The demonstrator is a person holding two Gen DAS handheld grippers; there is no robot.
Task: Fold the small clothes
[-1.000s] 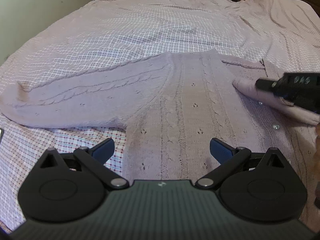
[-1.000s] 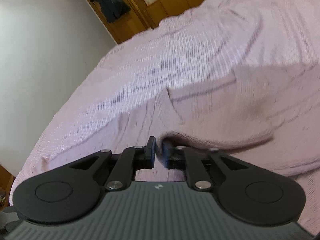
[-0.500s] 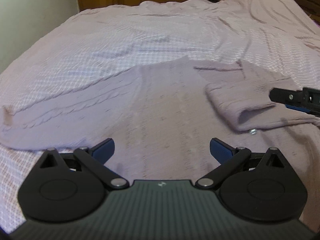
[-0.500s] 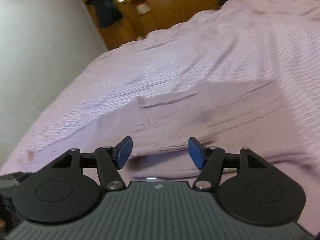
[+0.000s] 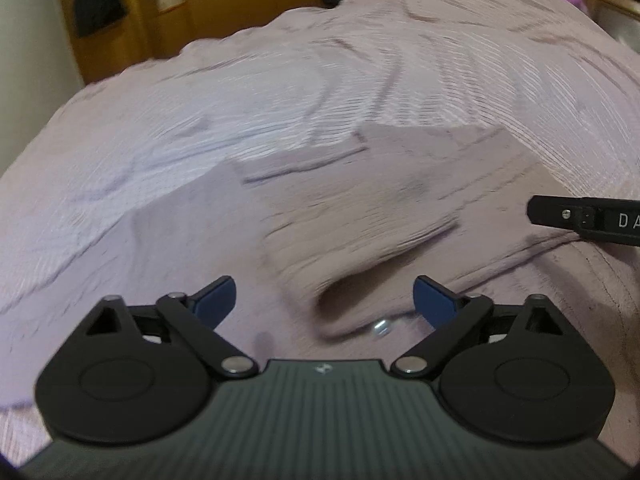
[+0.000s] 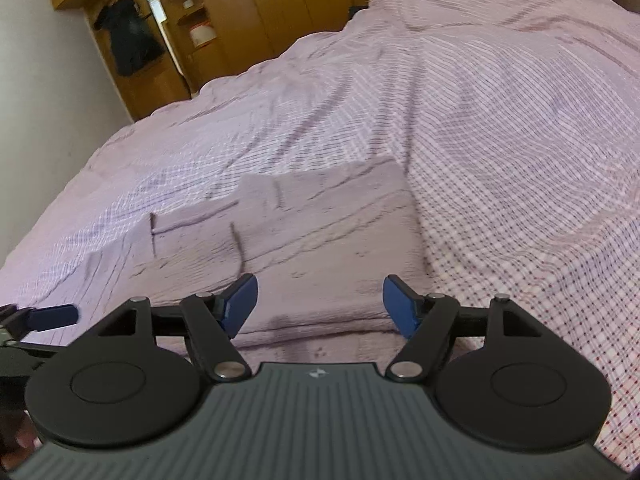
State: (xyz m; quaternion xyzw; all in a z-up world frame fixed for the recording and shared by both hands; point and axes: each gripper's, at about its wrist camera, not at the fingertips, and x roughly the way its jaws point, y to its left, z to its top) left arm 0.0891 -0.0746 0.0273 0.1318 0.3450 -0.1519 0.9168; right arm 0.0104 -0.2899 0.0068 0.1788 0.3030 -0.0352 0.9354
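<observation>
Two handheld grippers hang over a mauve knitted cardigan (image 5: 360, 216) spread on a bed covered in a pink checked bedspread (image 6: 500, 128). The left gripper (image 5: 324, 304) has its blue-padded fingers (image 5: 214, 300) spread wide with nothing between them, poised just above a rolled fold of the knit. Under that fold, a small silvery button (image 5: 380, 326) shows, something seen only from the left wrist camera. That same view catches the black tip of the right gripper (image 5: 580, 220) reaching in from the right edge, over the cardigan's far side; much of this view is blurred.

From the right wrist camera, the right gripper (image 6: 320, 306) is likewise spread apart and holds nothing, its pads (image 6: 400, 306) above the garment's edge. This view is sharper: it shows the sleeve folded across the body in flat, stepped layers (image 6: 312, 216), and the cardigan's right border lying against the checked fabric. At the left edge, one blue finger of the left gripper (image 6: 52, 316) pokes into sight.

Beyond the bed stands a wooden wardrobe (image 6: 280, 8), with a dark garment (image 6: 128, 40) hanging in its open section, clearer here than from the left.
</observation>
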